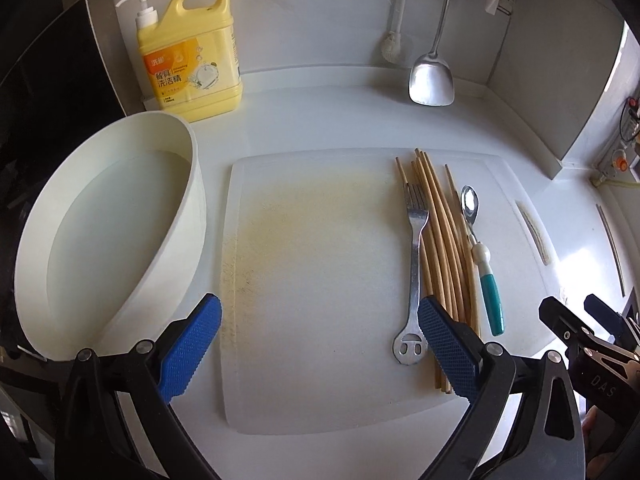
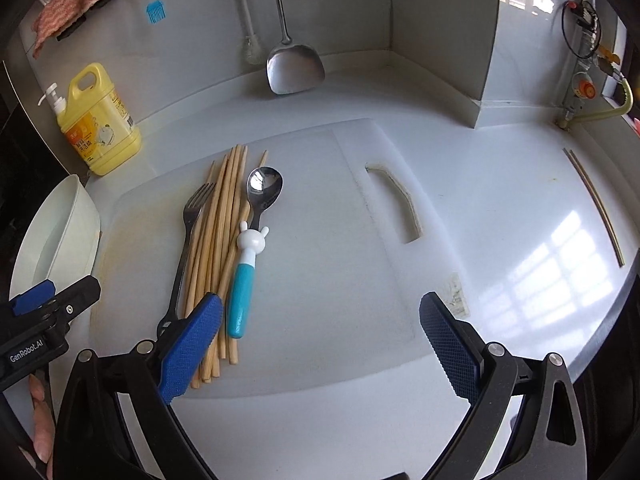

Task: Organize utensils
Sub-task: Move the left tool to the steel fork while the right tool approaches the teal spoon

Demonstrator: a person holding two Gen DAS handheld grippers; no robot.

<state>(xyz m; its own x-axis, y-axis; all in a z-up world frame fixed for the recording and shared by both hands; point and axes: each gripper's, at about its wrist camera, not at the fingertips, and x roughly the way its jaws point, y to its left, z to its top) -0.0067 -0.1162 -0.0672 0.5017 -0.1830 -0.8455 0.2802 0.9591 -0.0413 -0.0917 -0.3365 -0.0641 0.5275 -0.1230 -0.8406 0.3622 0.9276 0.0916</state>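
Note:
A metal fork (image 1: pixel 416 256), a bundle of wooden chopsticks (image 1: pixel 442 248) and a spoon with a teal and white handle (image 1: pixel 482 256) lie side by side on the right part of a white cutting board (image 1: pixel 320 280). They also show in the right wrist view: the fork (image 2: pixel 188 240), the chopsticks (image 2: pixel 220 240), the spoon (image 2: pixel 250 248). My left gripper (image 1: pixel 320 348) is open above the board's near middle, empty. My right gripper (image 2: pixel 320 344) is open and empty, just right of the utensils.
A white round basin (image 1: pixel 108 240) stands left of the board. A yellow detergent bottle (image 1: pixel 188 52) stands at the back left. A metal spatula (image 1: pixel 432 72) hangs on the back wall. Two loose chopsticks (image 2: pixel 596 208) lie on the counter at far right.

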